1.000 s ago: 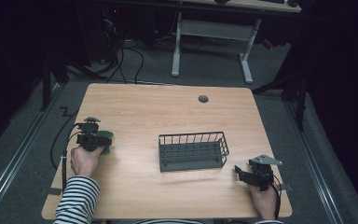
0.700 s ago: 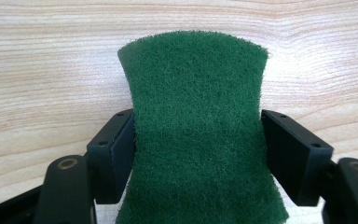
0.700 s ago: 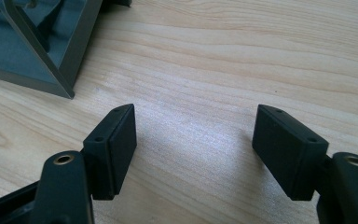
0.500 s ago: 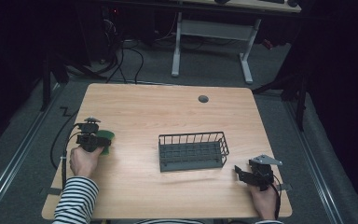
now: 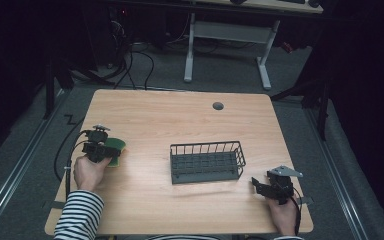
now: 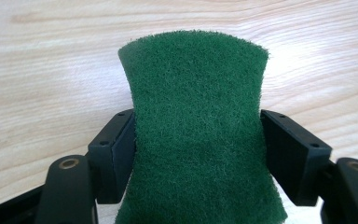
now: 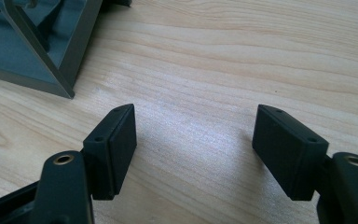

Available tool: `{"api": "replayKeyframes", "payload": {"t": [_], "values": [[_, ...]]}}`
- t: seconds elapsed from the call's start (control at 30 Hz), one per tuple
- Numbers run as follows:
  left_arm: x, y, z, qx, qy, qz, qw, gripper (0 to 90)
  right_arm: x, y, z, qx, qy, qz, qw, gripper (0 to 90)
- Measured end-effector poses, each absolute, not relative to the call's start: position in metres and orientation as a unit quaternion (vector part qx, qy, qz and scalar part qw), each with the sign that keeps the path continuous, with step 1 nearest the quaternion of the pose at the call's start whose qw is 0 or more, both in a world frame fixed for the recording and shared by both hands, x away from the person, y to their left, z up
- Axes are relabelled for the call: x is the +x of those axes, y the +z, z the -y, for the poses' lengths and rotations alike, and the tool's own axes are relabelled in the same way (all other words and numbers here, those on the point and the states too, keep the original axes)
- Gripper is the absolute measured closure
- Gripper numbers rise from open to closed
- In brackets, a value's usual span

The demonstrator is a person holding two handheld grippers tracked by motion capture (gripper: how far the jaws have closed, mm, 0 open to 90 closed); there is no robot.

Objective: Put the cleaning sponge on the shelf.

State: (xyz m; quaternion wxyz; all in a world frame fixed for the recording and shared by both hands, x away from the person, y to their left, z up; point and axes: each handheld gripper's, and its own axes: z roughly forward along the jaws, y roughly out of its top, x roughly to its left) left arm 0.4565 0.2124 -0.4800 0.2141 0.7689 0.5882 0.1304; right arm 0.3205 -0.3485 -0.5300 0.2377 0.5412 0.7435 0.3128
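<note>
One overhead camera, two claw-mounted close-ups.

The high view looks forward and down from above the person's side, far enough to take in the whole bench [image 5: 180, 115] and the floor beyond. The left gripper view rides low on the left claw [image 6: 198, 140], looking along its jaws at a green pad [image 6: 198, 126] very near the lens; that pad also appears at the bench's left in the high view. The right gripper view sits just above the wood behind the right claw [image 7: 193, 144] and catches a corner of the basket [image 7: 37, 42], which stands mid-bench in the high view.
</note>
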Motion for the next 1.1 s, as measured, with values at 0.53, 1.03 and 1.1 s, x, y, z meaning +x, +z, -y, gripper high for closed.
{"api": "replayKeyframes", "payload": {"t": [0.53, 1.03, 1.1], "values": [[0.445, -0.451, -0.202, 0.788, 0.118, -0.546, 0.259, 31.5, 0.321, -0.530, 0.348, 0.541, 0.313, -0.744, 0.238, 30.3], [0.432, -0.395, -0.190, 0.799, 0.128, -0.498, 0.313, 31.5, 0.320, -0.530, 0.349, 0.542, 0.313, -0.743, 0.237, 30.3], [0.430, -0.390, -0.188, 0.802, 0.132, -0.491, 0.315, 31.6, 0.320, -0.530, 0.349, 0.542, 0.313, -0.743, 0.237, 30.3]]}}
